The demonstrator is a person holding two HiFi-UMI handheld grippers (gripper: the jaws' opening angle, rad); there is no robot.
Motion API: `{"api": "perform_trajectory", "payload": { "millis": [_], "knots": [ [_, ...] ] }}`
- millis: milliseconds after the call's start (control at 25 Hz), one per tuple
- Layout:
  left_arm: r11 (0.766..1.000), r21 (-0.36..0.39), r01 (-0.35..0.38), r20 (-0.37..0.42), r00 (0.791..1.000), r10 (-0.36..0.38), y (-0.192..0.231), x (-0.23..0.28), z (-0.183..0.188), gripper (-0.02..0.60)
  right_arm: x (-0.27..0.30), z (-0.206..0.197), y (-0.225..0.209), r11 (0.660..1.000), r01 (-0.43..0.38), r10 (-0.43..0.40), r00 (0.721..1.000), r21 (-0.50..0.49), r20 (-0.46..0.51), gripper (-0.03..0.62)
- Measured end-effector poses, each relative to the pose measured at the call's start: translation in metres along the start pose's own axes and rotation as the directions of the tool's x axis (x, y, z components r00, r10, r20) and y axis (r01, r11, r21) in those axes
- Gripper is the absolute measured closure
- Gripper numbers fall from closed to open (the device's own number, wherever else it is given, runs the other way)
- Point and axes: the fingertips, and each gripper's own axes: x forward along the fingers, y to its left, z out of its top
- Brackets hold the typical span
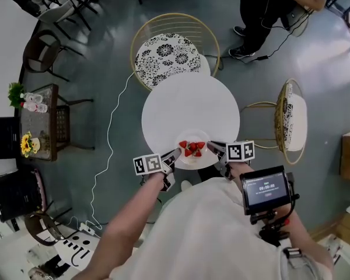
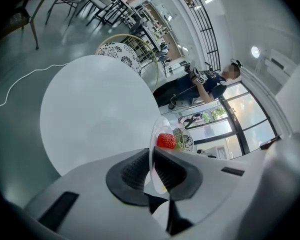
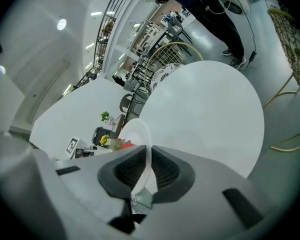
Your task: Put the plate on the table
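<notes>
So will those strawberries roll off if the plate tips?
Probably, yes: the strawberries lie loose on a shallow plate, so a tilt could send them sliding. The plate looks stiff, since the left gripper and right gripper hold it by opposite rims without it sagging. It looks smooth, so it may slip.

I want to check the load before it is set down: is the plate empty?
No, several red strawberries lie on the plate in the head view.
</notes>
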Motion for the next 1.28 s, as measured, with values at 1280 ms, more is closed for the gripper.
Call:
{"api": "perform_trajectory", "payload": {
  "millis": [1280],
  "knots": [
    [0.975,0.031,-0.221,-0.035,0.974,0.222,0.062,0.125,0.084,0.548,0.068,0.098,-0.116,0.993,0.109,-0.112,0.992,-0.052,-0.059,0.572]
  ]
}}
